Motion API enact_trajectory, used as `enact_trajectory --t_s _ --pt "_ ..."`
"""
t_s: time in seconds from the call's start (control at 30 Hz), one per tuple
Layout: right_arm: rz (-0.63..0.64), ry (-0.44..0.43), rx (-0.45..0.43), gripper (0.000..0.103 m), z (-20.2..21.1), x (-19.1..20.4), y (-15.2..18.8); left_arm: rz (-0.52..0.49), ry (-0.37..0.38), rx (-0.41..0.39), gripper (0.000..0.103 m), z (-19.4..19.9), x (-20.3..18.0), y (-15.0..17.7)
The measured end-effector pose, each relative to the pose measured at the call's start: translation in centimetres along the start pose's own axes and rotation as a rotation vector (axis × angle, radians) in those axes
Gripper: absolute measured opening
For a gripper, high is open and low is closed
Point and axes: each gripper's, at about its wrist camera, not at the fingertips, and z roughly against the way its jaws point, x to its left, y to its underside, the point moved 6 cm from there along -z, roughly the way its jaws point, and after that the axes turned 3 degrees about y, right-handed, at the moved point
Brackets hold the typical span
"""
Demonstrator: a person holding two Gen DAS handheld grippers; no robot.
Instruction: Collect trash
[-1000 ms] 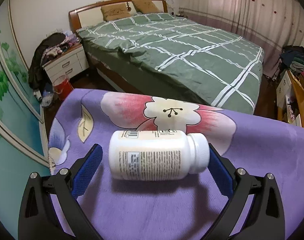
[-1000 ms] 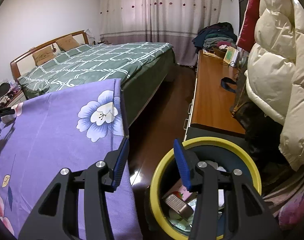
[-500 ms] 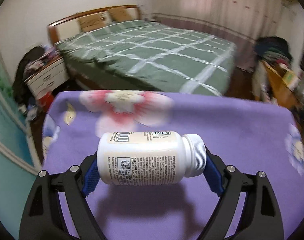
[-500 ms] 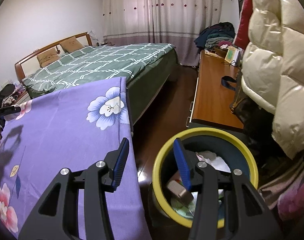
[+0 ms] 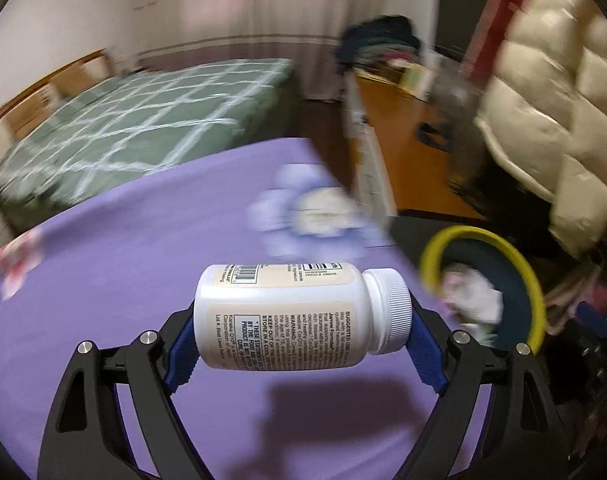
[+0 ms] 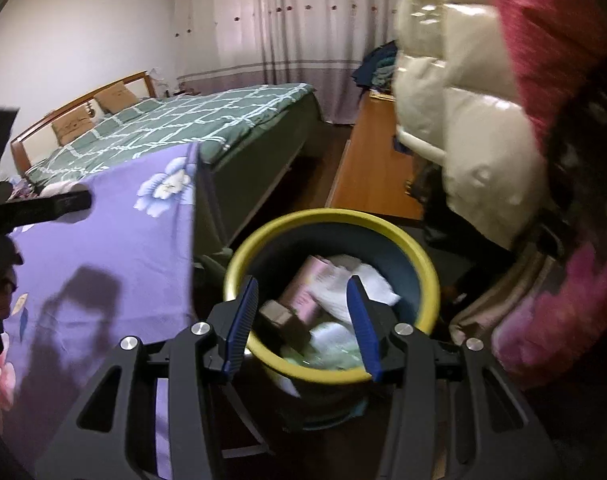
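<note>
A white pill bottle [image 5: 299,316] with a ribbed cap lies crosswise in my left gripper [image 5: 301,334], which is shut on it end to end and holds it above the purple floral cloth [image 5: 143,260]. The yellow-rimmed dark bin [image 5: 519,264] sits lower right of the bottle. In the right wrist view my right gripper [image 6: 303,316] hovers open over that bin [image 6: 331,216], with nothing between its blue pads. Inside the bin are a pink box [image 6: 307,292] and crumpled white paper [image 6: 355,280]. Part of the left gripper's black frame [image 6: 39,208] shows at the far left.
A bed with a green checked cover [image 6: 207,124] stands beyond the cloth. A wooden cabinet top [image 6: 367,168] runs behind the bin. A cream puffy jacket [image 6: 463,120] and pink fabric [image 6: 551,320] hang close on the right.
The left gripper closed on the bottle, lifted it off the cloth and swung right until the bin came into its view. The right gripper shifted over the bin, jaws unchanged.
</note>
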Motion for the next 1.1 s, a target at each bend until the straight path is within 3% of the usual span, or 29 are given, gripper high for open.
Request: enact_trajectory --t_s 0.27,0.53,0.63,0.8,0.97,1.1 --pt "-0.067 0.051 -0.01 0.044 1.1 -4.9 0.9 -0.154 0.106 0.074 0.085 -5.4 -13.6 -1.3" --pt "-0.11 0.076 -0.014 0.045 1.5 -7.6 1.3 -0.218 0.183 0.141 0.085 -9.7 -20.6 -1.0" --pt "-0.119 0.079 -0.013 0.049 1.5 -8.1 1.2 -0.23 0.187 0.164 0.095 -10.8 -22.2 -0.7" --pt "-0.101 0.043 -0.013 0.049 1.7 -6.3 1.1 -0.184 0.173 0.114 0.095 -6.7 -19.4 -0.5" --pt "-0.057 -0.027 -0.022 0.05 2.1 -2.8 0.8 -0.131 0.106 -0.07 0.098 2.7 -13.3 0.1" --pt "-0.005 -0.092 -0.04 0.055 2.9 0.8 0.3 -0.009 0.013 -0.182 0.098 10.7 -6.5 2.8"
